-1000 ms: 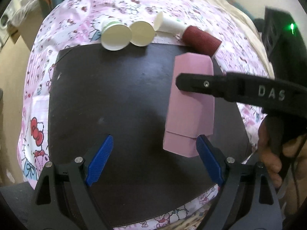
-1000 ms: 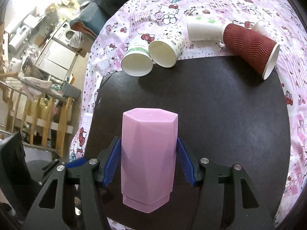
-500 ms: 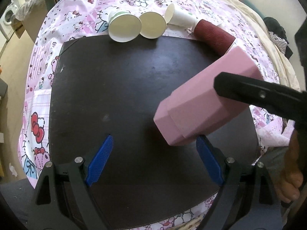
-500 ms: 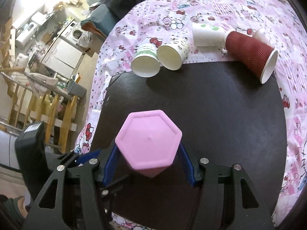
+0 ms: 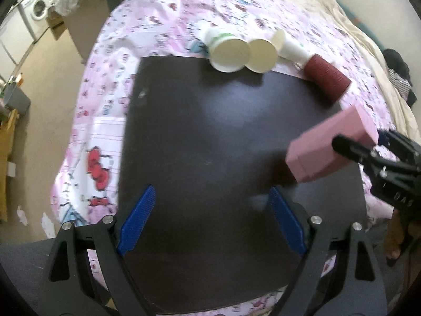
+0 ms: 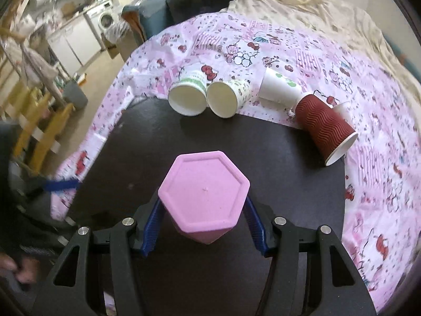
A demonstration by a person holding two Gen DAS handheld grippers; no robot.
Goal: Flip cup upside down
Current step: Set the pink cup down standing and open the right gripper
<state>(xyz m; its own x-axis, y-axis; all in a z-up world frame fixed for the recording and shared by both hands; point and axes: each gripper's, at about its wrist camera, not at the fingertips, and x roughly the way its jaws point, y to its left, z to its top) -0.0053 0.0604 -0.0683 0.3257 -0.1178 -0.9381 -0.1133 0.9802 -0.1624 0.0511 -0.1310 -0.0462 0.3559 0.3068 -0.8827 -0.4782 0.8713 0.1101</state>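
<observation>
A pink hexagonal cup (image 6: pixel 204 193) is held in my right gripper (image 6: pixel 204 226), which is shut on its sides; its flat base faces the right wrist camera. In the left wrist view the same cup (image 5: pixel 329 146) hangs tilted above the right side of the black mat (image 5: pixel 205 137), with the right gripper (image 5: pixel 350 148) clamped on it. My left gripper (image 5: pixel 210 218) is open and empty, low over the mat's near edge.
Two white paper cups (image 6: pixel 188 96) (image 6: pixel 227 97) lie on their sides at the mat's far edge, mouths toward me. A third white cup (image 6: pixel 279 89) and a dark red ribbed cup (image 6: pixel 325 123) lie to the right. A pink patterned cloth (image 6: pixel 368 92) covers the table.
My right gripper has turned the pink cup from upright to tilted, base toward its camera, and carried it right and up. The left gripper has drawn back and stays open.
</observation>
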